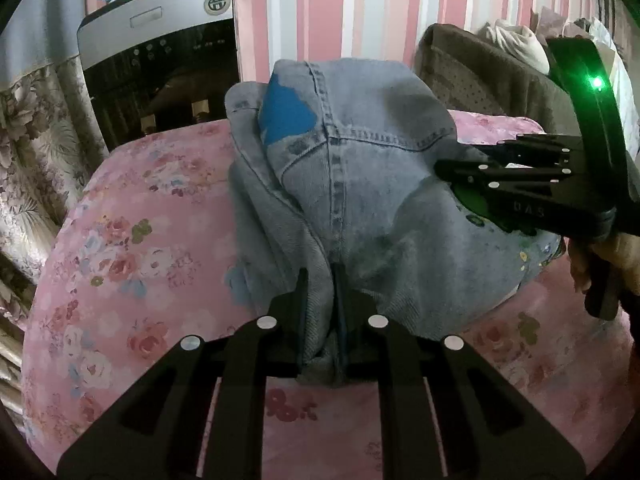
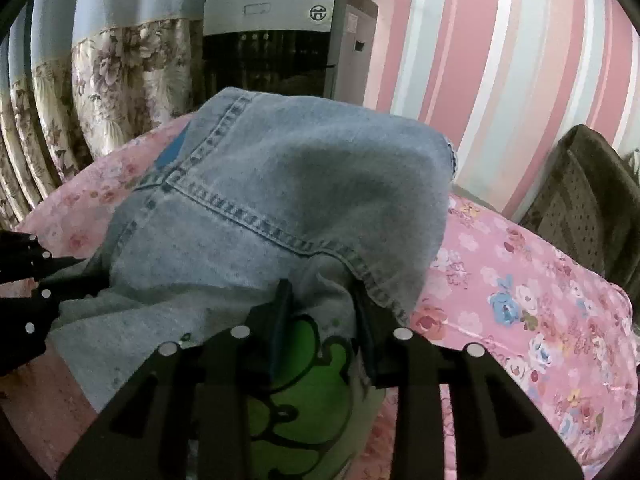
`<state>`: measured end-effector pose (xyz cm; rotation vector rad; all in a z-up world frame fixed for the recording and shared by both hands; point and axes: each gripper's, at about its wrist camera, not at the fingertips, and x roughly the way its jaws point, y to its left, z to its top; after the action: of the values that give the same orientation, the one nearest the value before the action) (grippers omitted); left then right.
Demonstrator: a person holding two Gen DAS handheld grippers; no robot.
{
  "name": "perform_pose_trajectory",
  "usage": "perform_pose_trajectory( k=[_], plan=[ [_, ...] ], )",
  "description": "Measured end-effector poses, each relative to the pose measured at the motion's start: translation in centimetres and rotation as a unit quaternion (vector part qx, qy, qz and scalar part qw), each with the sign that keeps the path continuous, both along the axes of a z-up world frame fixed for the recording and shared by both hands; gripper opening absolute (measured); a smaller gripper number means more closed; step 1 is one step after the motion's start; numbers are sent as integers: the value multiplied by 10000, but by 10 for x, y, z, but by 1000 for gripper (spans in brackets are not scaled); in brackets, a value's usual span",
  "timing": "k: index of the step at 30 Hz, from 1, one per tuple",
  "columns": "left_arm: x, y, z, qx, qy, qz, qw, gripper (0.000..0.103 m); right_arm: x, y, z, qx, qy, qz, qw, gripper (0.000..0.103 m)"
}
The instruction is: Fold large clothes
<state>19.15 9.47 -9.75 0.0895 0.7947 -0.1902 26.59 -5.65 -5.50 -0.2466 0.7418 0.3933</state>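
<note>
**Claws pinch denim on the bed**

Left claw (image 1: 320, 280) is nearly closed, clamping a bunched denim fold. Right claw (image 2: 320, 300) stands narrow, gripping the denim garment (image 2: 280, 200) at its hem. It lies on the pink floral bed (image 1: 140, 240).

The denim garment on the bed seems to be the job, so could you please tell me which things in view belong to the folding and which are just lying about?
Belongs to the job:
- denim garment, with a green print
- left gripper, shut on its fabric
- right gripper, shut on its fabric
- floral bedspread, the folding surface

Just lying about:
- appliance
- curtain
- brown blanket
</note>
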Motion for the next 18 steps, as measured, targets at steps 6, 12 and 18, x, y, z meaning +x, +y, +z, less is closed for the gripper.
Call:
perform_pose_trajectory(
  k=[6,12,18],
  plan=[
    [-1,2,5,19,-59,159,9999,27,-13,-16,12,455,-42,-182,9988,55],
    [5,28,19,-357,-61,632,9973,84,-39,-29,29,619,-377,-464,9963,75],
    [8,20,35,-26,-366,771,9963,100,-51,-50,29,866,-405,-866,9916,79]
  ],
)
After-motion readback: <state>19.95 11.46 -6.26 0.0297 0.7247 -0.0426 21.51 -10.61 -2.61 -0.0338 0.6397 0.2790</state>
